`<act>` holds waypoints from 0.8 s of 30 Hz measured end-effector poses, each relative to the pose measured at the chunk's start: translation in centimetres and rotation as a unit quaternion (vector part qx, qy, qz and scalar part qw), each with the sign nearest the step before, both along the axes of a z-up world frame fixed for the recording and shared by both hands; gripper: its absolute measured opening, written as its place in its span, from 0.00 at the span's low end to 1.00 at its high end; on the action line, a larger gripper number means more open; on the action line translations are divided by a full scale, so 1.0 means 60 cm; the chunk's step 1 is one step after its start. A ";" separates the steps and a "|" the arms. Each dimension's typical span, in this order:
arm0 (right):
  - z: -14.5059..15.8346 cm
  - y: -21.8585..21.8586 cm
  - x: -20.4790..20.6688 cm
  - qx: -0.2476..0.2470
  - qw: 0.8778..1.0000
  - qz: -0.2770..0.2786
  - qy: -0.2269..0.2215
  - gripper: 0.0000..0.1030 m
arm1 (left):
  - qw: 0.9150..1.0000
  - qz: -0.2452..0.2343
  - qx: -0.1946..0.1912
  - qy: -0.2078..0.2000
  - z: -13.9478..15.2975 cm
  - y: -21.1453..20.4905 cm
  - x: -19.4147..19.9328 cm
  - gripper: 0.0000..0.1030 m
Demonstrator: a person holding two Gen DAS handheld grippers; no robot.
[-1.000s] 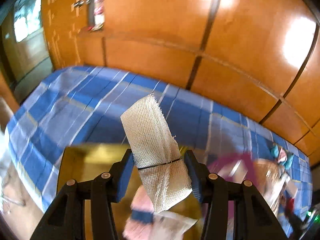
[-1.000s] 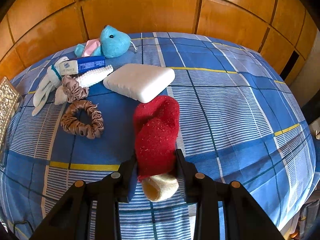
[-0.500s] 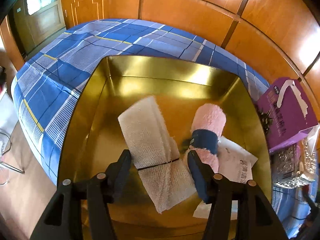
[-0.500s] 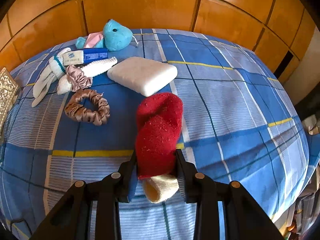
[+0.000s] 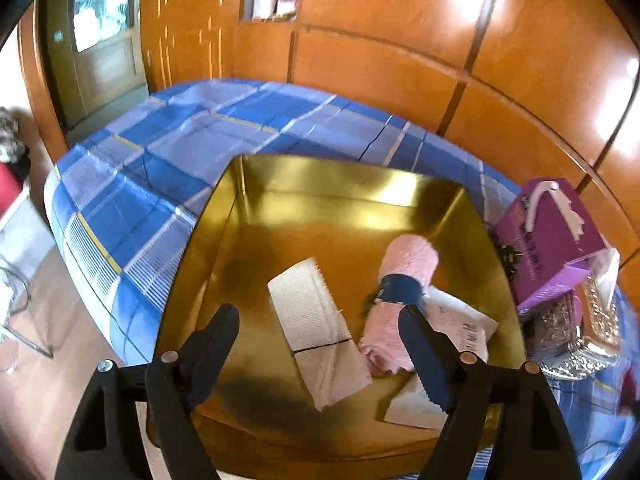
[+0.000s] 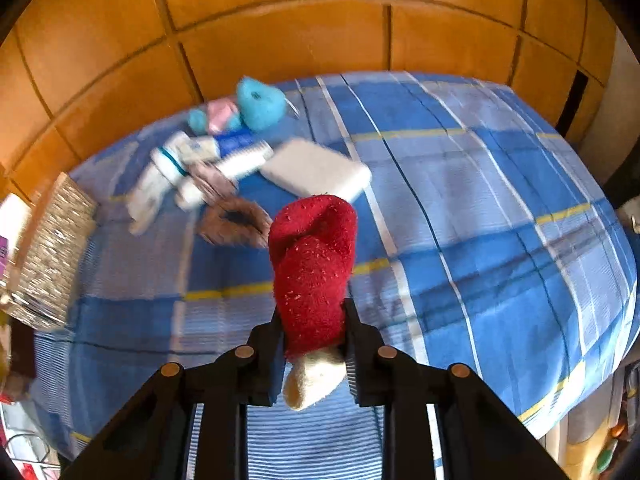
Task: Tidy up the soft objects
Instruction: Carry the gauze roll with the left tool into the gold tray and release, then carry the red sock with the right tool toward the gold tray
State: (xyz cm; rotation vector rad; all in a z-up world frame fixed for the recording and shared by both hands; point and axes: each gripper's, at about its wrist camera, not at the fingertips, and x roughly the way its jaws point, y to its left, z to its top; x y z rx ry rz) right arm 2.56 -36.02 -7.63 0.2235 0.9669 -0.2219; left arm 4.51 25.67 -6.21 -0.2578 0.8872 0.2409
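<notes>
In the left wrist view a gold tin box (image 5: 248, 216) stands on the blue plaid bed. Inside it lie a white gauze roll (image 5: 316, 328) with a black band, a rolled pink towel (image 5: 400, 280) with a dark blue band, and white paper (image 5: 460, 320). My left gripper (image 5: 320, 344) hangs over the box with its jaws opening wide; the gauze roll lies between them, untouched. In the right wrist view my right gripper (image 6: 312, 340) is shut on a red sock (image 6: 314, 256) with a cream toe, lifted off the bed.
On the bed beyond the sock lie a brown scrunchie (image 6: 236, 220), a white pad (image 6: 320, 168), white gloves (image 6: 160, 176), a blue tube and a blue plush toy (image 6: 256, 102). A glittery box (image 6: 48, 248) sits left. A purple box (image 5: 548, 240) stands by the tin.
The left gripper carried the gauze roll down over the gold tin, then spread its jaws and let it drop inside. The right gripper tightened on the red sock and lifted it.
</notes>
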 end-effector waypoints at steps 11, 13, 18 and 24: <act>0.109 0.115 0.152 -0.018 0.993 0.110 -0.029 0.23 | 0.999 -0.041 0.007 -0.027 0.023 -0.048 -0.024 0.80; 0.118 0.146 0.195 -0.014 0.992 0.121 -0.016 0.23 | 0.999 -0.042 0.007 -0.029 0.024 -0.050 -0.027 0.80; 0.133 0.245 0.296 0.005 0.987 0.161 0.001 0.23 | 0.999 -0.037 0.002 -0.031 0.024 -0.042 -0.036 0.80; 0.157 0.414 0.383 0.024 0.974 0.225 -0.006 0.23 | 0.999 -0.036 0.000 -0.036 0.027 -0.032 -0.045 0.80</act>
